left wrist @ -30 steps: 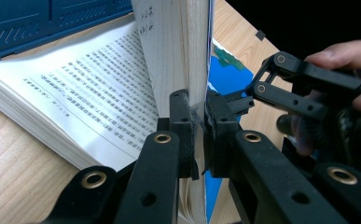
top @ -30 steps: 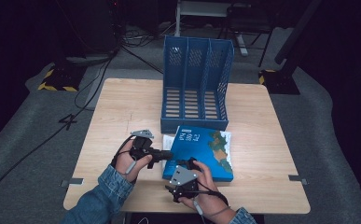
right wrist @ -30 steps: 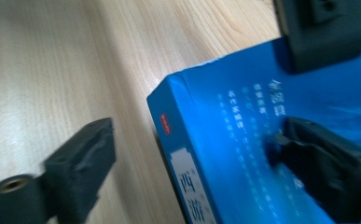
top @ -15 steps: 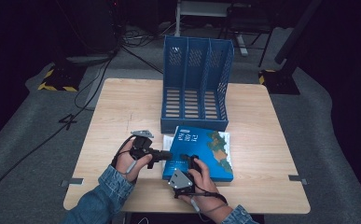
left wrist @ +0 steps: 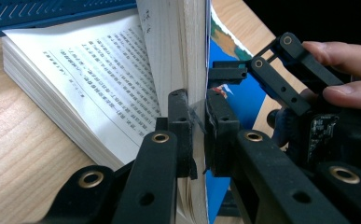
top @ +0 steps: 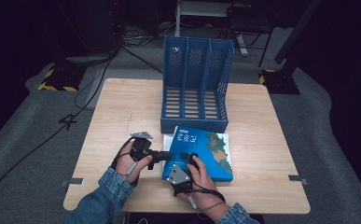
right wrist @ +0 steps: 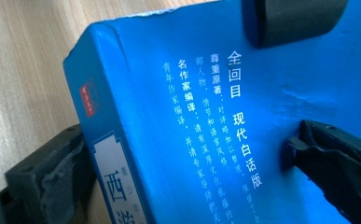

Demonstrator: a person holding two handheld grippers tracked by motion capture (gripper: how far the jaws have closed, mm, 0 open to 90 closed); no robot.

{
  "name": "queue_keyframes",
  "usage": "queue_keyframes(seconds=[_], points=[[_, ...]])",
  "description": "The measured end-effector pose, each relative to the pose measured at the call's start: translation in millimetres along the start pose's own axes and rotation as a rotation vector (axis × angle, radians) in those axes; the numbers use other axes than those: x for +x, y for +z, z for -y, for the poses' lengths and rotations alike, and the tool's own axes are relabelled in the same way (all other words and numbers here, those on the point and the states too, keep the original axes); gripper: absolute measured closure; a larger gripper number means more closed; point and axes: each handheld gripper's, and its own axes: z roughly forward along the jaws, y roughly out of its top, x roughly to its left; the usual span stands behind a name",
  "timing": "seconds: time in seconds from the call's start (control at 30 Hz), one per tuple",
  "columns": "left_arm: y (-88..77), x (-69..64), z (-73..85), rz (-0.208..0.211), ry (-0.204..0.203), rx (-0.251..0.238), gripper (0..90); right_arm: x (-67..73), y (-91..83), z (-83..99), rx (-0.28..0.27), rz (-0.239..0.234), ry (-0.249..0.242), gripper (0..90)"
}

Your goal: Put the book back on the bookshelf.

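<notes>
Right gripper [top: 185, 158] jaws opened wider; book [top: 215, 158] underside hidden.

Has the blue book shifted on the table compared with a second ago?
No. The blue book lies in the same spot just in front of the blue file rack, as before.

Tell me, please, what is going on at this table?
A person works on a blue book that lies on the wooden table, in front of a blue file rack. The left hand-held gripper is shut on the front cover together with a wad of pages, held lifted, so the printed pages below lie open. The right hand-held gripper has just been opening; its jaws stand wide at either side of the book's spine.
</notes>
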Motion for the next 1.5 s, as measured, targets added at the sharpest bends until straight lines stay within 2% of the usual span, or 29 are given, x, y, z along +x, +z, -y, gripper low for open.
queue_keyframes(seconds=[0.07, 0.17, 0.3, 0.37, 0.47, 0.5, 0.53, 0.6, 0.63, 0.67, 0.7, 0.77, 0.83, 0.9, 0.97, 1.0, 1.03, 1.17, 1.23, 1.27, 1.37, 1.43, 1.5], points=[[-0.2, 0.3, 1.3, 0.004, -0.014, -0.014, 82.7, 0.7, 1.1, -2.0, 0.007, 0.008, 0.005, 0.0], [0.1, -0.6, 3.9, -0.004, -0.047, -0.050, 82.8, 2.3, 4.1, -2.5, -0.011, 0.036, 0.020, 0.0], [0.3, -0.2, 5.7, -0.008, -0.055, -0.067, 82.8, 2.3, 5.8, -2.9, -0.014, 0.045, 0.019, 0.0], [0.2, -0.8, 6.5, -0.020, -0.035, -0.072, 82.6, 2.4, 6.1, -3.8, -0.011, 0.048, 0.014, 0.0], [0.4, -1.7, 8.3, -0.073, 0.019, -0.082, 81.5, 0.9, 7.7, -4.0, -0.020, 0.043, -0.010, 0.7], [0.0, -1.0, 8.6, -0.087, 0.032, -0.082, 80.7, -0.3, 8.9, -4.2, -0.024, 0.038, -0.005, 2.6], [-0.8, 0.0, 9.0, -0.117, 0.050, -0.086, 80.1, -1.0, 9.6, -4.4, -0.025, 0.029, -0.007, 6.5], [-2.9, 2.6, 9.5, -0.158, 0.082, -0.090, 78.0, -0.7, 10.7, -6.1, -0.027, 0.021, -0.023, 16.3], [-4.1, 5.7, 9.7, -0.106, 0.057, -0.097, 77.6, -0.7, 11.4, -6.7, -0.023, 0.023, -0.029, 20.9], [-4.0, 8.5, 9.5, -0.048, 0.017, -0.090, 73.6, -1.5, 12.4, -7.3, -0.023, 0.001, -0.032, 29.5], [-2.6, 10.1, 10.3, -0.038, 0.006, -0.089, 66.7, -1.3, 13.0, -7.9, -0.023, -0.001, -0.040, 30.8], [-0.7, 11.5, 12.7, -0.105, 0.048, -0.093, 63.7, -1.0, 12.6, -10.4, -0.005, -0.005, -0.078, 33.8], [-2.8, 13.8, 13.5, -0.114, 0.044, -0.106, 62.0, 0.6, 12.3, -13.3, 0.009, -0.002, -0.100, 36.2], [-7.5, 16.3, 12.8, -0.120, 0.045, -0.147, 58.3, 1.6, 11.9, -15.1, 0.021, -0.003, -0.130, 38.0], [-12.7, 19.1, 12.7, -0.134, 0.039, -0.180, 56.9, 2.6, 11.8, -16.2, 0.027, 0.004, -0.139, 39.1], [-12.7, 19.1, 12.7, -0.134, 0.039, -0.180, 56.2, 2.6, 11.8, -16.2, 0.027, 0.004, -0.139, 39.1], [-17.3, 23.4, 13.1, -0.142, 0.022, -0.203, 56.0, 2.9, 10.0, -18.6, 0.035, 0.006, -0.153, 42.9], [-21.5, 31.1, 13.7, -0.162, 0.003, -0.217, 55.2, -3.5, 3.6, -24.7, 0.038, -0.001, -0.139, 48.4], [-22.3, 36.0, 14.8, -0.169, -0.020, -0.215, 55.1, -9.5, 2.1, -28.8, 0.058, -0.015, -0.131, 47.6], [-22.5, 38.0, 15.3, -0.173, -0.030, -0.213, 54.9, -13.3, 3.0, -31.8, 0.088, -0.033, -0.130, 45.9], [-23.4, 43.7, 16.5, -0.184, -0.048, -0.210, 54.7, -12.0, 10.2, -34.4, 0.144, -0.050, -0.102, 39.1], [-24.0, 46.8, 17.4, -0.195, -0.052, -0.208, 54.1, -6.3, 17.0, -33.3, 0.168, -0.038, -0.121, 34.3], [-25.1, 49.3, 18.1, -0.199, -0.059, -0.205, 54.0, -2.1, 18.0, -32.7, 0.157, -0.004, -0.142, 34.9]])
